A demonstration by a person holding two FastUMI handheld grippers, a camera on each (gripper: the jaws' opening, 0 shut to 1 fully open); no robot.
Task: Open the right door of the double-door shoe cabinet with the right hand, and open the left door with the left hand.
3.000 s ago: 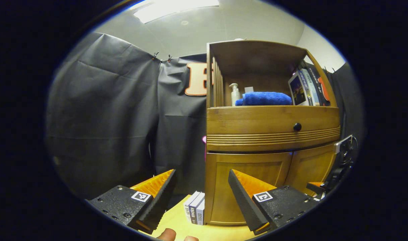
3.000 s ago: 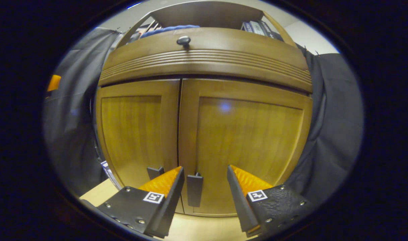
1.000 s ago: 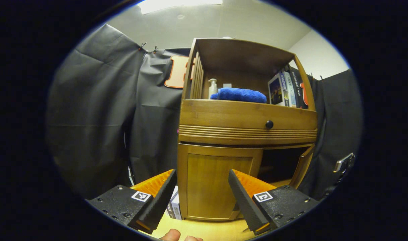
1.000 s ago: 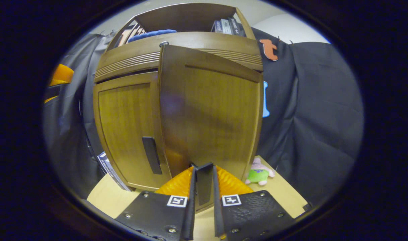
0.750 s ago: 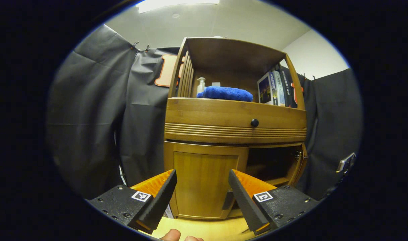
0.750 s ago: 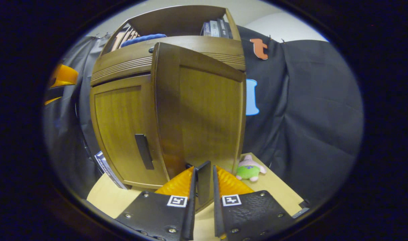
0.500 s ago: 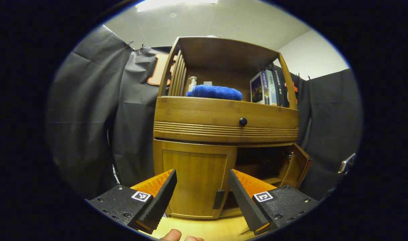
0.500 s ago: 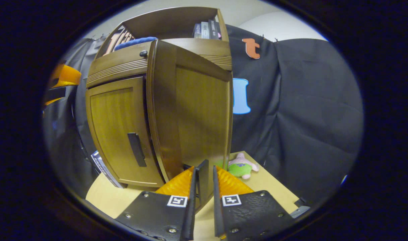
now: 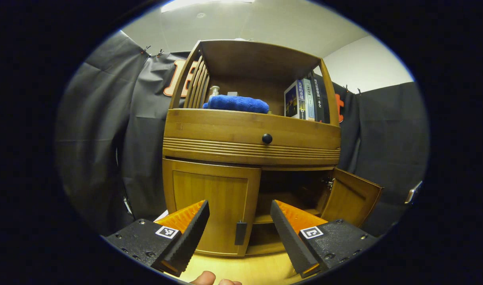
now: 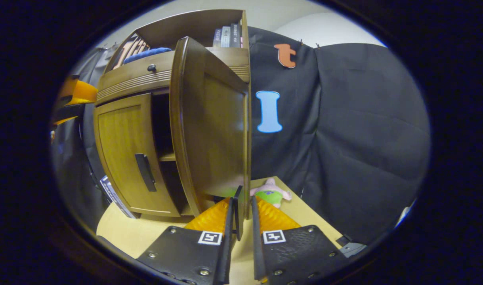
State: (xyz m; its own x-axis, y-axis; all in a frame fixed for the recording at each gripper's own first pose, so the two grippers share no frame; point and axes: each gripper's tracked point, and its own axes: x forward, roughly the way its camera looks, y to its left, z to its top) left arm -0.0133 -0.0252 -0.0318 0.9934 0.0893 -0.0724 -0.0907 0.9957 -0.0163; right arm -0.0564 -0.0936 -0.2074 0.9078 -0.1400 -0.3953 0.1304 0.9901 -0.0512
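Note:
The wooden shoe cabinet [image 9: 249, 136] stands on a light table. Its right door [image 9: 350, 196] is swung far out, and dark shelves show behind it. In the right gripper view my right gripper [image 10: 240, 215] is shut on the right door's handle [image 10: 238, 211], with the right door [image 10: 209, 122] edge-on just ahead. The left door [image 9: 211, 208] is closed, its dark handle [image 9: 240, 233] near the inner edge. My left gripper [image 9: 239, 229] is open in front of that handle, short of it. The left door [image 10: 124, 152] and its handle [image 10: 145, 172] also show in the right gripper view.
A blue towel [image 9: 235, 103], a pump bottle [image 9: 214, 92] and books [image 9: 302, 99] sit on the cabinet's upper shelf above a drawer knob [image 9: 267, 138]. A pink and green plush toy [image 10: 271, 194] lies on the table right of the cabinet. More books [image 10: 112, 192] lean at its left side.
The right gripper has pulled the right door from closed to wide open, holding its handle. The left gripper has shifted right, bringing the left door's handle between its open fingers.

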